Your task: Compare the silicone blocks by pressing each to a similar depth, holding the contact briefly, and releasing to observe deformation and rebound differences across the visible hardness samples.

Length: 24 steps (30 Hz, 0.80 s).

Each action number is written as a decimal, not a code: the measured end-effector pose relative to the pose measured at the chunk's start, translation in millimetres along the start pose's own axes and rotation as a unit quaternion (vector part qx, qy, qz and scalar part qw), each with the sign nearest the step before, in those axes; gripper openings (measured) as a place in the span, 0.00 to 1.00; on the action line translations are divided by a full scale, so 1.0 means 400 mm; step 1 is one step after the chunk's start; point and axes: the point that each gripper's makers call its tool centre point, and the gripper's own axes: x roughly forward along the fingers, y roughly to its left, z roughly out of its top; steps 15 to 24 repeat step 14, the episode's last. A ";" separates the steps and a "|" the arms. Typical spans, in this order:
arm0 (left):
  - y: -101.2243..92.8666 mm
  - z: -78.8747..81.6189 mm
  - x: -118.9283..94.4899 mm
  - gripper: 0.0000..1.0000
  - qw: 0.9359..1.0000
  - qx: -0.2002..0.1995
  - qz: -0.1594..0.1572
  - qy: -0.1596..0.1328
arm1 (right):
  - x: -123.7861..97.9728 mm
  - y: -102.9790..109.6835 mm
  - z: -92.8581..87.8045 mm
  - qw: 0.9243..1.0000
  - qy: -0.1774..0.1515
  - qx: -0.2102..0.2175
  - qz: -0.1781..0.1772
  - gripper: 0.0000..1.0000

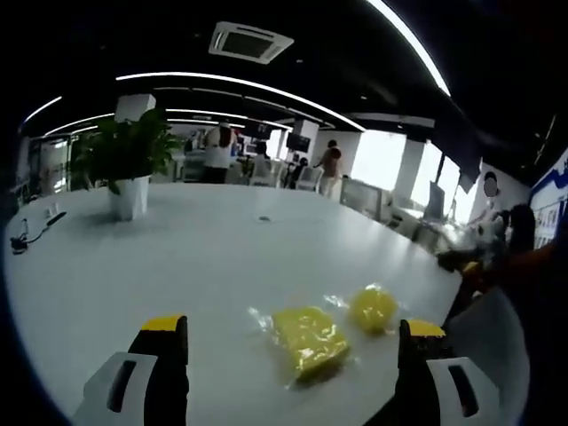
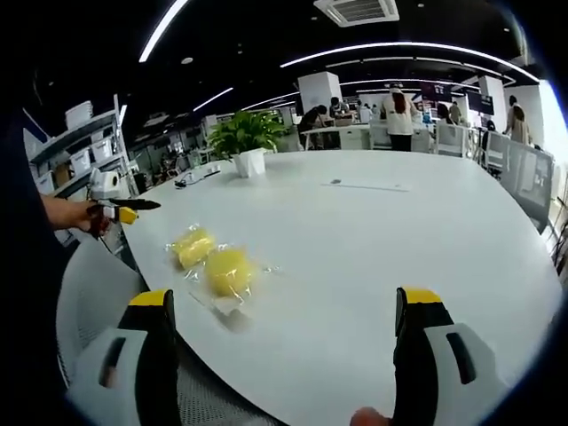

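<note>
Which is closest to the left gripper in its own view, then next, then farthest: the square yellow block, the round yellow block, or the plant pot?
1. Square yellow block, between the jaws.
2. Round yellow block, just beyond, rightward.
3. Plant pot, far across the table, left.

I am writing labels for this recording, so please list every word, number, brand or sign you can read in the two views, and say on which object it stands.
No text can be read in either view.
Two yellow blocks in clear wrap: no marking can be made out.
Blue and white panel at the right edge: perhaps a sign, too blurred to read.
Boxes on the shelf: labels too small to read.
</note>
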 end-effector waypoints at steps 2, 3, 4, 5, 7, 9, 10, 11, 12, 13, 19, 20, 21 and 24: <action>0.002 -0.006 0.001 1.00 1.000 0.002 0.000 0.006 | 0.000 -0.003 0.003 1.000 -0.004 0.003 -0.003 0.97; 0.002 -0.007 0.001 1.00 1.000 0.001 0.001 0.007 | 0.000 -0.004 0.002 1.000 -0.005 0.004 -0.004 0.97; 0.003 -0.007 0.001 1.00 1.000 -0.002 0.002 0.006 | 0.000 -0.004 0.001 1.000 -0.004 0.003 -0.004 0.97; 0.007 -0.007 0.001 1.00 1.000 -0.004 0.003 0.005 | 0.000 -0.003 -0.001 1.000 -0.002 0.003 -0.004 0.97; 0.013 -0.008 0.001 1.00 1.000 -0.006 0.005 0.004 | -0.001 -0.001 -0.002 1.000 -0.001 0.003 -0.003 0.97; 0.017 -0.007 0.000 1.00 1.000 -0.005 0.007 0.003 | -0.004 0.000 -0.004 1.000 0.001 0.001 -0.002 0.97; 0.020 -0.005 -0.002 1.00 1.000 -0.006 0.009 0.002 | -0.005 -0.002 -0.008 1.000 0.004 -0.001 -0.003 0.97; 0.022 -0.003 -0.003 1.00 1.000 -0.007 0.011 0.002 | -0.005 -0.002 -0.009 1.000 0.006 -0.001 -0.003 0.97; 0.023 -0.001 -0.006 1.00 1.000 -0.008 0.013 0.000 | -0.005 -0.004 -0.011 1.000 0.006 0.000 -0.003 0.97; 0.025 -0.001 -0.007 1.00 1.000 -0.010 0.015 -0.001 | -0.005 -0.005 -0.012 1.000 0.007 0.001 -0.004 0.97; 0.025 -0.001 -0.007 1.00 1.000 -0.012 0.016 -0.002 | -0.005 -0.004 -0.011 1.000 0.006 0.001 -0.004 0.97; 0.025 -0.001 -0.007 1.00 1.000 -0.012 0.016 -0.002 | -0.005 -0.004 -0.011 1.000 0.006 0.001 -0.004 0.97; 0.025 -0.001 -0.007 1.00 1.000 -0.012 0.016 -0.002 | -0.005 -0.004 -0.011 1.000 0.006 0.001 -0.004 0.97; 0.025 -0.001 -0.007 1.00 1.000 -0.012 0.016 -0.002 | -0.005 -0.004 -0.011 1.000 0.006 0.001 -0.004 0.97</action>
